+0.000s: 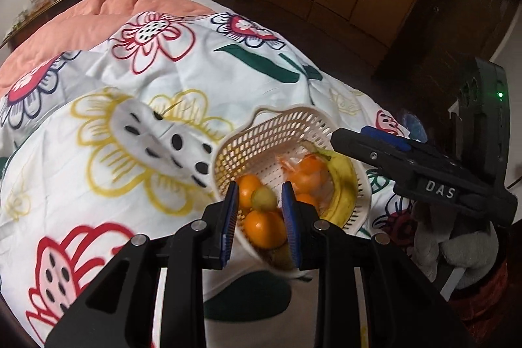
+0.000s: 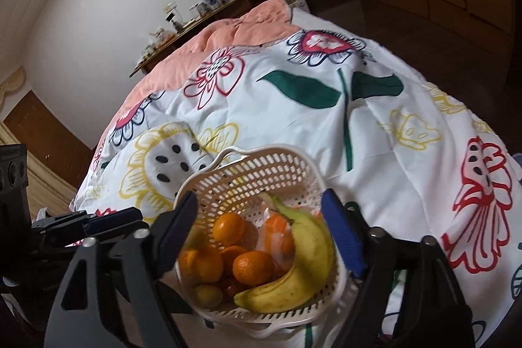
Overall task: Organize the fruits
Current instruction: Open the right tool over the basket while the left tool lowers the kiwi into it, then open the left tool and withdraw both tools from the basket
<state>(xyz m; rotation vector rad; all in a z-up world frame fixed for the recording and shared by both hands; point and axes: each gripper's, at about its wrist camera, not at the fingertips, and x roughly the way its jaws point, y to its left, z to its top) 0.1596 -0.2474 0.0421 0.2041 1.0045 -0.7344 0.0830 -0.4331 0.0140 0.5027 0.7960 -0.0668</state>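
Sitting on the flowered bedspread [image 2: 293, 126], the fruit basket [image 2: 261, 165] lay right below the right gripper [image 2: 261, 237], its spread jaws straddling the banana [image 2: 306, 263], while the left gripper [image 1: 261, 217] looked pinched on the basket's near rim.

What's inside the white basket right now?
The basket holds a banana, several oranges, a small greenish fruit and a clear bag of orange pieces. Anything beneath the pile is covered.
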